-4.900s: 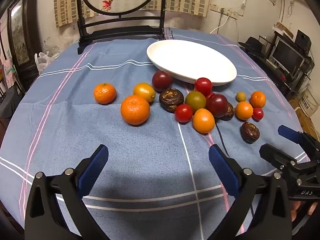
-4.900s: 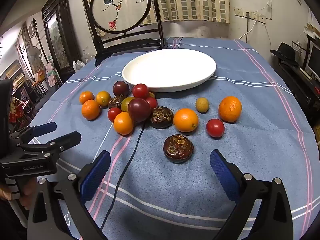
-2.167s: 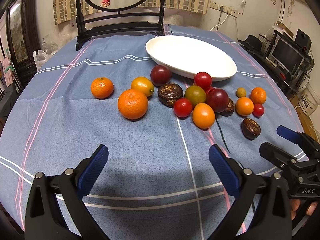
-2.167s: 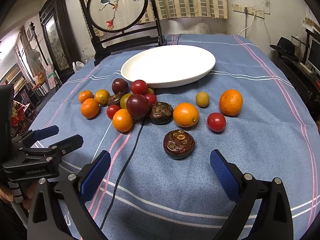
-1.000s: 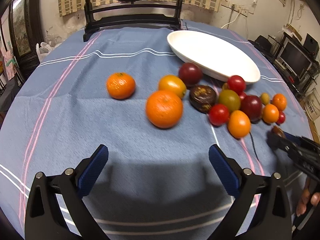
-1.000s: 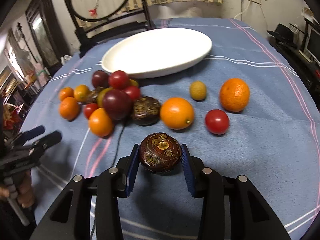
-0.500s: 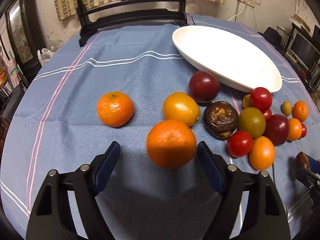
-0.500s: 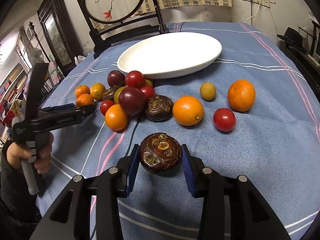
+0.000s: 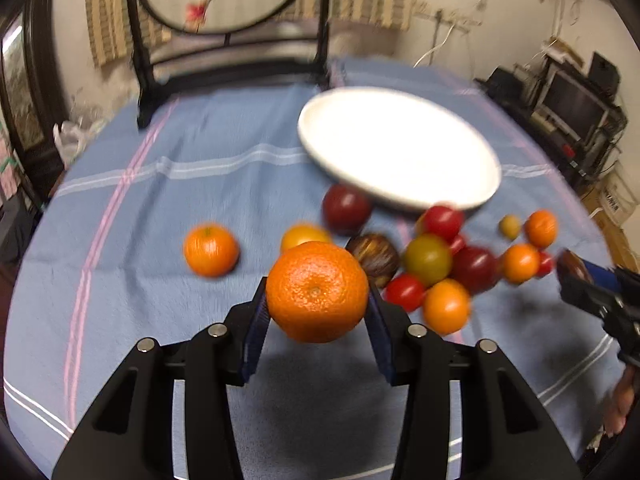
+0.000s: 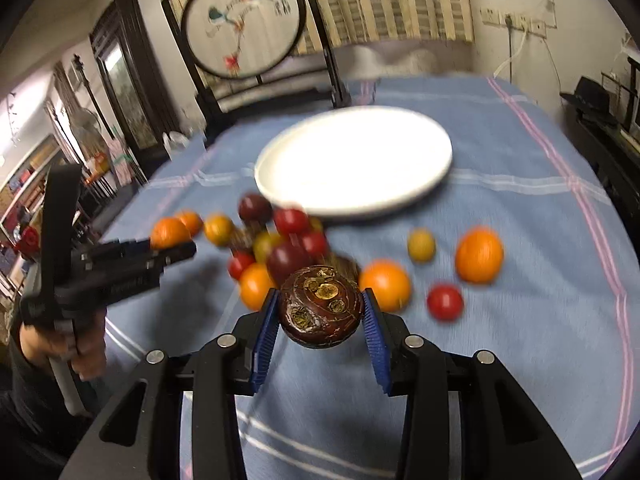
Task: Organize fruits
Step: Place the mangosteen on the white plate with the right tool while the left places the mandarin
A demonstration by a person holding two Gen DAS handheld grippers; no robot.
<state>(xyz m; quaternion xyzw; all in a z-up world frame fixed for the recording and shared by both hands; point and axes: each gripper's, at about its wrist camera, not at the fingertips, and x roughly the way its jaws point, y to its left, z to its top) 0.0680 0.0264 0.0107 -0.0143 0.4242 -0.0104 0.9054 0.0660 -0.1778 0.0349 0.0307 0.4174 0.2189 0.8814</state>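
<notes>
Here the left gripper (image 9: 316, 312), its jaws just closed in, clamps a big orange (image 9: 317, 291) above the blue cloth (image 9: 160, 184). The right gripper (image 10: 320, 316) pinches a dark brown fruit (image 10: 321, 306). Tomatoes (image 9: 442, 222) and small oranges (image 9: 211, 249) crowd before the empty white plate (image 9: 400, 148).

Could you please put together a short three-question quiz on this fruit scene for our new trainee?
1. True or false: the white plate already holds fruit.
2. Which fruit does the left tool grip? A) a red tomato B) the large orange C) a green tomato
3. Fill in: the right tool is shut on the ____ fruit.

Key:
1. False; it is bare.
2. B; its jaws have just closed onto it.
3. Dark brown, wrinkled.
</notes>
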